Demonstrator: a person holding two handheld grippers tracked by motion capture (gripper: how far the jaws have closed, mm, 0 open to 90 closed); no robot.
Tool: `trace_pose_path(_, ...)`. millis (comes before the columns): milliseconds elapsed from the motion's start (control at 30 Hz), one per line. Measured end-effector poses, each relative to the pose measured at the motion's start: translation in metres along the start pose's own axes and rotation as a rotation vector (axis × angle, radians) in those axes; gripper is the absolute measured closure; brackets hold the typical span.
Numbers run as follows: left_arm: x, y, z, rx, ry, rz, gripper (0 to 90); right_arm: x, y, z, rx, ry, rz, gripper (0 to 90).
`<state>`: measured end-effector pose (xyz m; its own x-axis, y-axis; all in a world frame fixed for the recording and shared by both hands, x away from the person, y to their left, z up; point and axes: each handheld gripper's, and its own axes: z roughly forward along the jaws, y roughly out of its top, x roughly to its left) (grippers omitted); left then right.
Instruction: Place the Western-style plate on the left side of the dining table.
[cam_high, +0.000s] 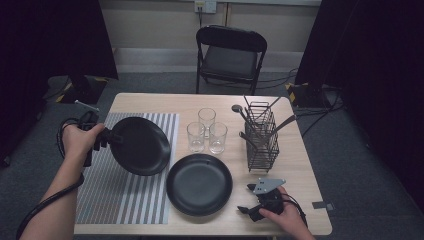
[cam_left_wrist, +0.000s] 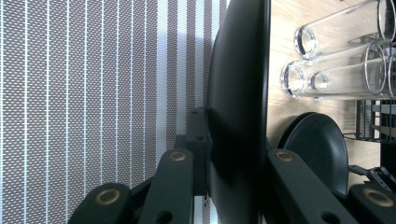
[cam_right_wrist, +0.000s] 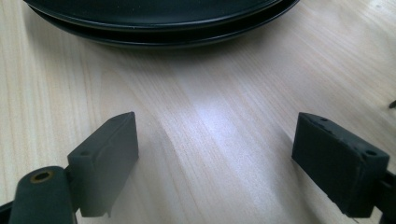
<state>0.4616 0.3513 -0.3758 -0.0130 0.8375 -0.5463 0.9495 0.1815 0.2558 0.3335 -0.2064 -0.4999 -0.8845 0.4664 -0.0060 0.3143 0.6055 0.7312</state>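
A black plate (cam_high: 140, 146) hangs tilted above the striped placemat (cam_high: 125, 192), and my left gripper (cam_high: 114, 138) is shut on its left rim. In the left gripper view the plate (cam_left_wrist: 238, 84) stands edge-on between the jaws of my left gripper (cam_left_wrist: 236, 140), over the placemat (cam_left_wrist: 93, 93). A second black plate (cam_high: 199, 184) lies flat on the table near the front edge. My right gripper (cam_high: 245, 198) rests just to its right, open. In the right gripper view that plate (cam_right_wrist: 159, 18) lies beyond my right gripper (cam_right_wrist: 215, 158), with bare wood between the jaws.
Three clear glasses (cam_high: 207, 132) stand behind the flat plate. A wire cutlery rack (cam_high: 262, 137) with utensils is at the right. A folding chair (cam_high: 230, 55) stands beyond the wooden table (cam_high: 300, 170). Dark curtains hang at both sides.
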Motion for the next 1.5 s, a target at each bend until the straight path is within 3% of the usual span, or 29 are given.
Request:
trace_pose_path(67,0.002,0.0,-0.001,0.007,0.011,0.023,78.5,0.0,0.0,0.0,0.0,0.0,0.0,13.8)
trace_pose_path(133,0.001,-0.001,0.0,0.006,0.01,-0.007,78.5,0.0,0.0,0.0,0.0,0.0,0.0,13.8)
trace_pose_path(333,0.004,-0.003,0.002,0.019,-0.004,-0.012,78.5,0.0,0.0,0.0,0.0,0.0,0.0,13.8)
trace_pose_path(533,0.005,-0.005,0.005,0.025,0.009,-0.02,78.4,0.0,0.0,0.0,0.0,0.0,0.0,13.8)
trace_pose_path(600,0.006,-0.005,0.005,0.029,0.01,-0.002,78.5,0.0,0.0,0.0,0.0,0.0,0.0,13.8)
trace_pose_path(667,0.006,-0.006,0.005,0.036,0.019,-0.018,78.5,0.0,0.0,0.0,0.0,0.001,0.0,13.8)
trace_pose_path(700,0.008,-0.005,0.004,0.045,0.02,0.001,78.5,0.0,0.0,0.0,0.0,0.0,0.0,13.8)
trace_pose_path(867,0.008,-0.007,0.004,0.022,0.017,-0.033,78.3,0.0,0.0,0.0,0.0,0.001,0.0,13.8)
trace_pose_path(900,0.009,-0.007,0.003,0.029,0.024,-0.017,78.3,0.0,0.0,0.0,-0.001,0.001,-0.002,13.8)
trace_pose_path(1033,0.011,-0.008,0.003,0.034,0.016,-0.038,78.3,0.0,0.0,0.0,-0.001,0.002,-0.001,13.8)
trace_pose_path(1167,0.017,-0.009,0.004,0.038,0.013,-0.03,78.2,0.0,0.0,0.0,-0.001,0.001,-0.001,13.8)
trace_pose_path(1500,0.019,-0.01,0.004,0.04,0.006,-0.056,78.5,0.0,0.0,0.0,-0.001,0.001,-0.001,13.8)
